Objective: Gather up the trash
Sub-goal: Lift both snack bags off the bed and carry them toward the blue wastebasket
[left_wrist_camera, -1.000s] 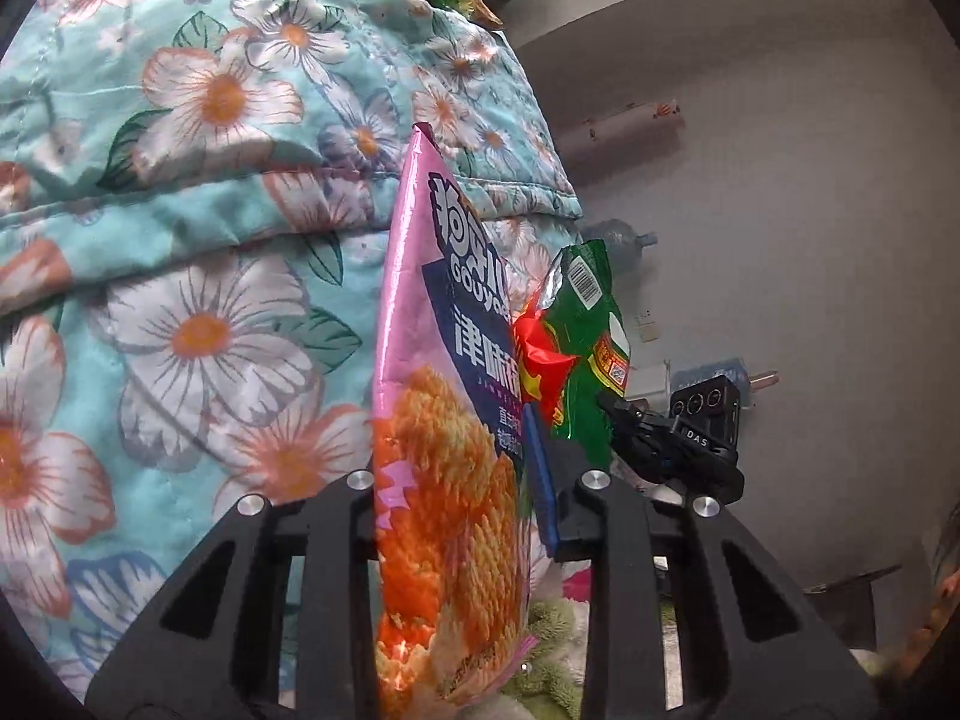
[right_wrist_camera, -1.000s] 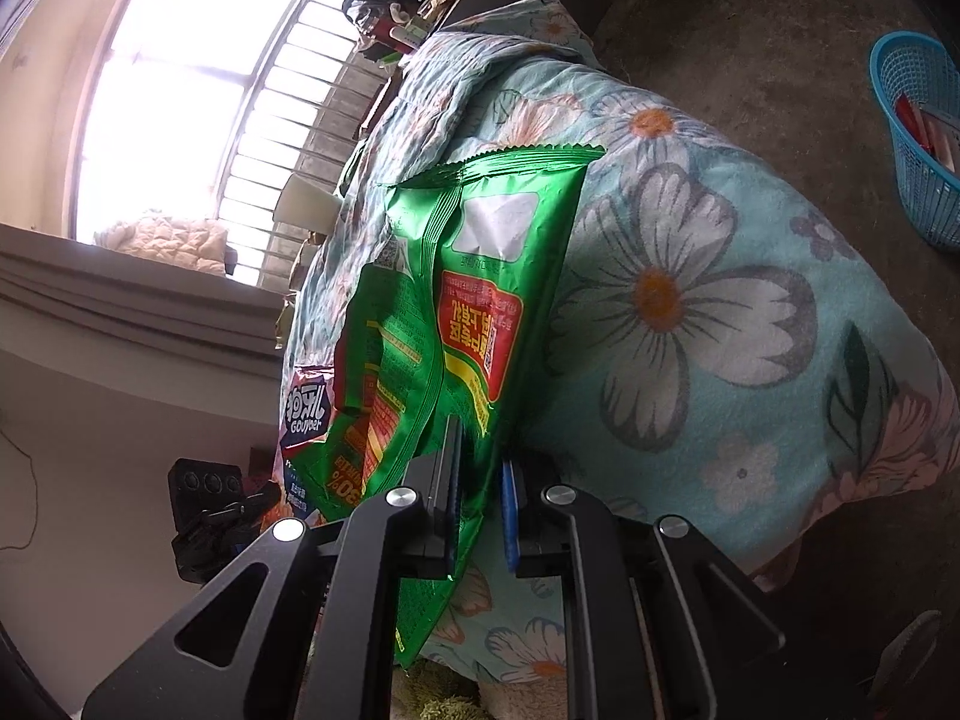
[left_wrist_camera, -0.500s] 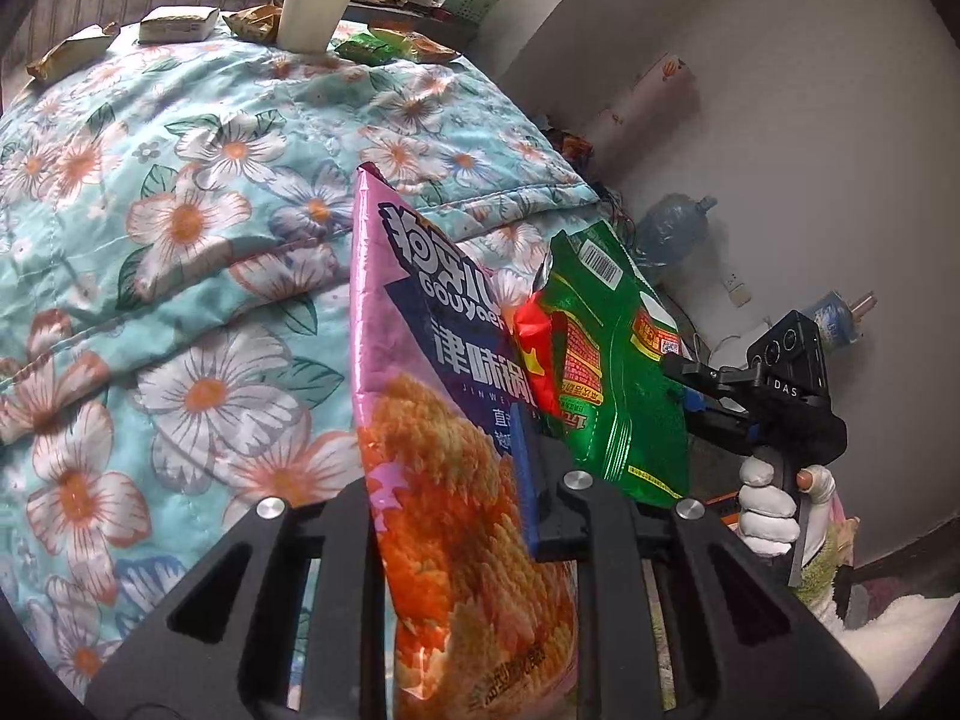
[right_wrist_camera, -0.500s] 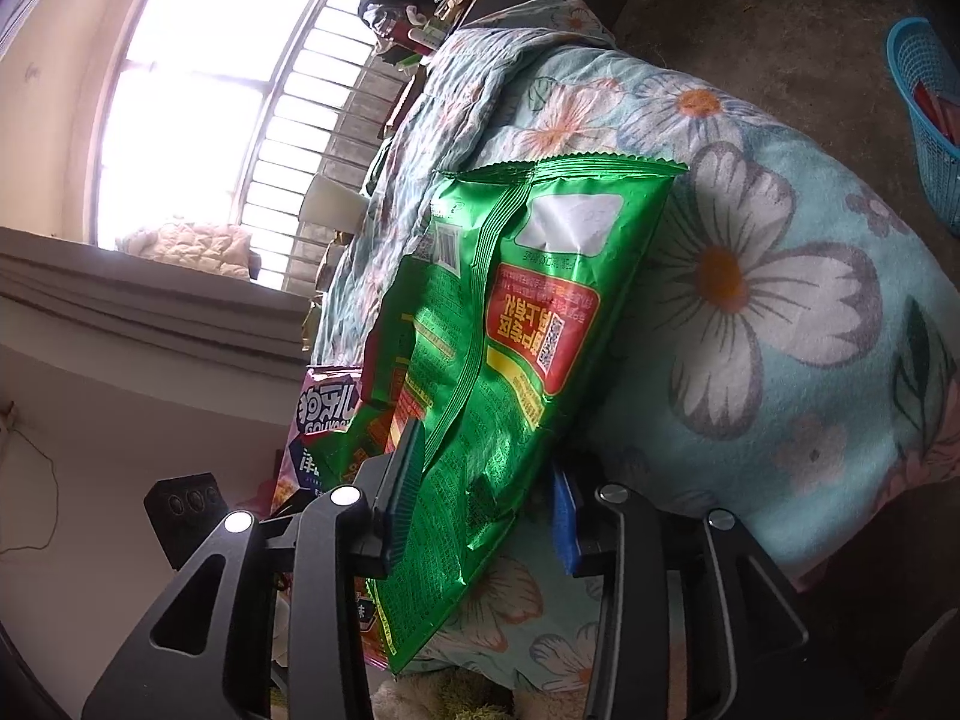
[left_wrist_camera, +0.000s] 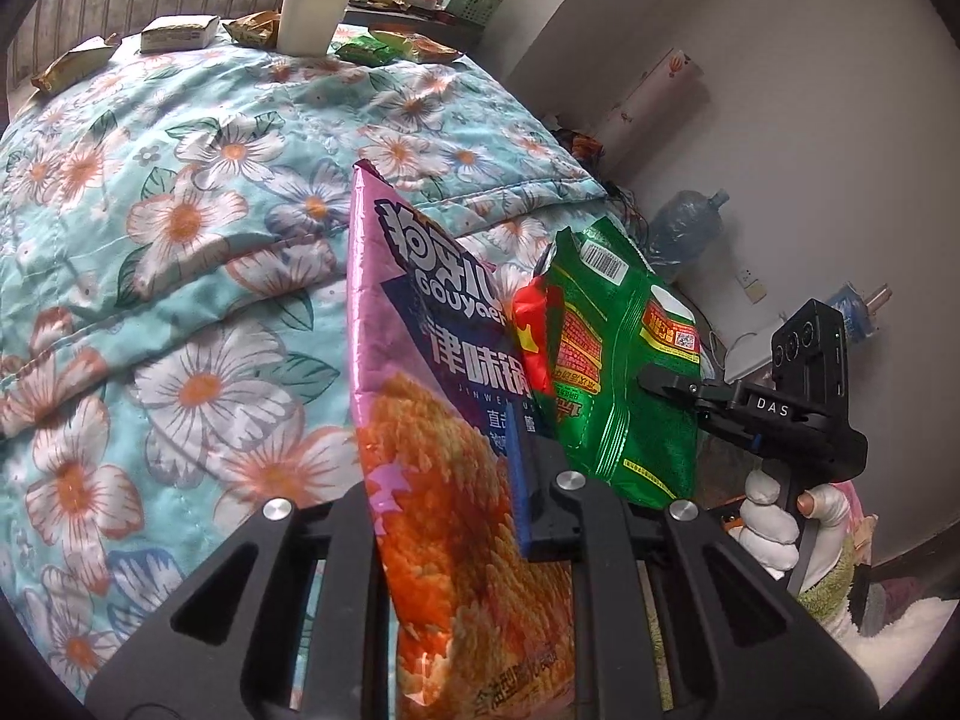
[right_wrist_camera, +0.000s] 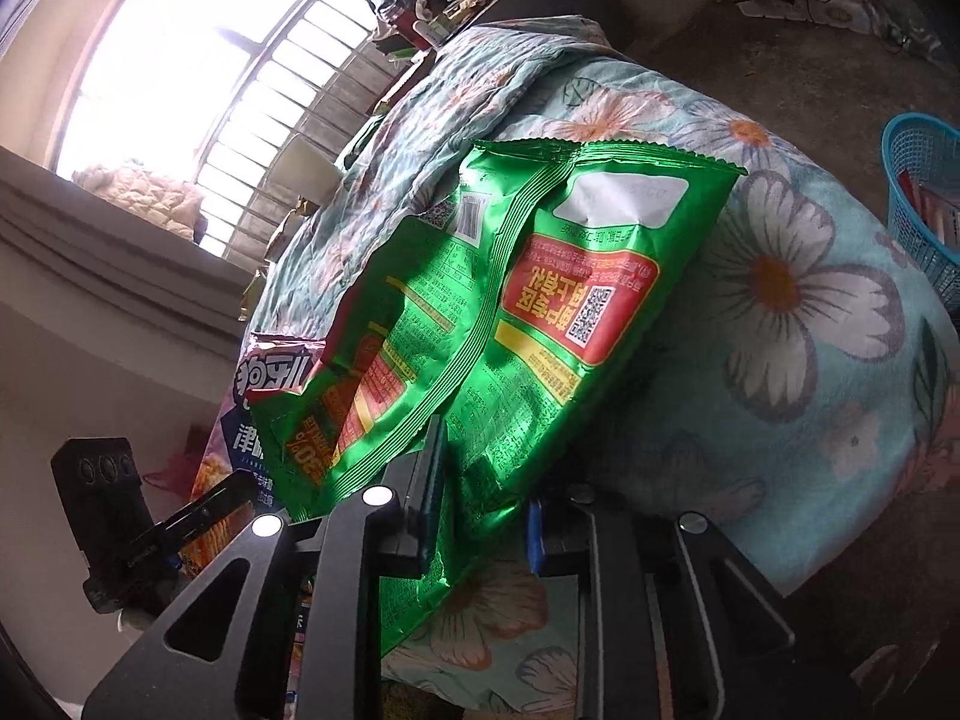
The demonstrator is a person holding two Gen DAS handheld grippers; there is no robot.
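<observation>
My left gripper is shut on a pink and orange snack bag and holds it upright above the floral quilt. My right gripper is shut on a green snack bag, held beside the bed's end. The green bag also shows in the left wrist view, right of the pink bag, with the right gripper on it. The pink bag and the left gripper show at the lower left of the right wrist view.
Small wrappers, a flat box and a white paper cup lie at the quilt's far end. A blue plastic basket stands on the floor at right. A water jug stands by the wall.
Both grippers have lifted back from the bed with their bags. The left view now takes in more of the quilt's far end. The green bag has swung flatter and wider in the right view.
</observation>
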